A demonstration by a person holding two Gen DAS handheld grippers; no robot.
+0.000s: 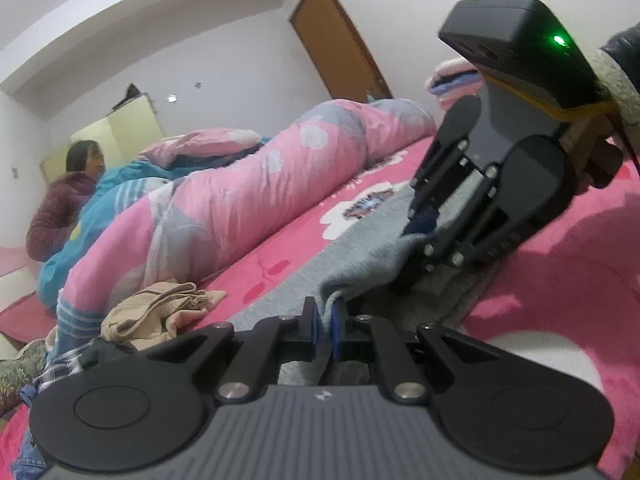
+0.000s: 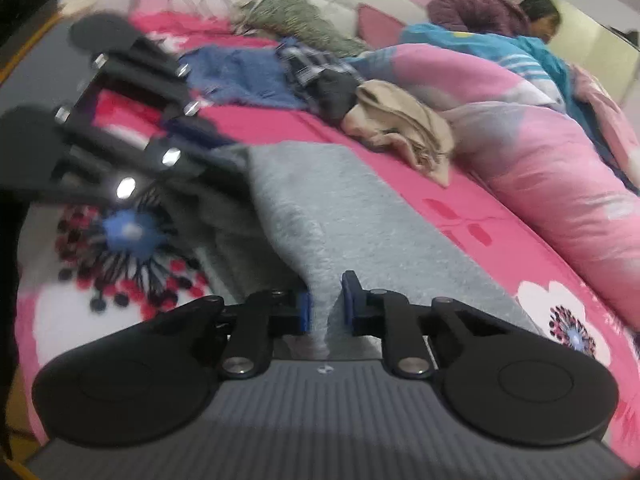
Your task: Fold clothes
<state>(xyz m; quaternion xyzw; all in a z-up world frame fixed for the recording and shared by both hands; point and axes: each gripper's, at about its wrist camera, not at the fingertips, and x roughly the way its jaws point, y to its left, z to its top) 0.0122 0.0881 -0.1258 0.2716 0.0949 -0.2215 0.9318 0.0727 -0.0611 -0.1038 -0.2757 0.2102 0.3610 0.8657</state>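
On pink bedspread [image 2: 280,128]: your left gripper [image 1: 325,320] pinches grey garment [image 2: 344,216] edge; your right gripper [image 2: 326,306] clamps opposite edge, jaws nearly closed.

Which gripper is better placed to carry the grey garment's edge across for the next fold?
Probably both together: the left gripper and right gripper each pinch an edge of the grey garment. If only one leads, neither looks clearly better placed.

Both views are lit softly and evenly by dim indoor light, without glare. Straight lines are bent by fisheye distortion toward dark, vignetted corners. The right wrist view is smeared by motion blur, worst on the black left tongs [image 2: 218,142]; a soft shadow is cast on the pink flowered bedsheet [image 1: 560,280].
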